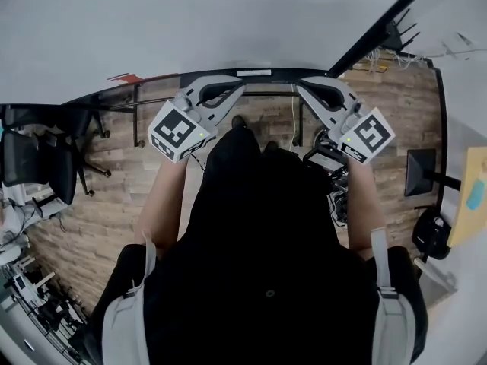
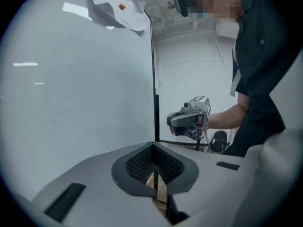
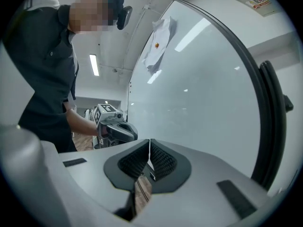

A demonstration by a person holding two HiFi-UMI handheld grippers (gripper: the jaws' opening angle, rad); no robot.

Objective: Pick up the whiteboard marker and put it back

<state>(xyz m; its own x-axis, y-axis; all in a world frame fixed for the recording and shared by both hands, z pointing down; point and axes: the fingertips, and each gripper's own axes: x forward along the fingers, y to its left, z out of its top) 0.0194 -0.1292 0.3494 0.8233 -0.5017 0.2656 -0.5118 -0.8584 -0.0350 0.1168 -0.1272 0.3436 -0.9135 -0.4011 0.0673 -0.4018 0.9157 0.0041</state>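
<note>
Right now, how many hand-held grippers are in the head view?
2. The left gripper is at the left of the head view and the right gripper at its right, both held up before the whiteboard, jaws shut. None seems hidden.

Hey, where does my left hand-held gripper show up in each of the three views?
Head view: left hand-held gripper, upper left of centre, pointing at the whiteboard.
Left gripper view: its own shut jaws, bottom centre.
Right gripper view: seen from outside, left of centre.
Shared landmark: the whiteboard, in all three.
</note>
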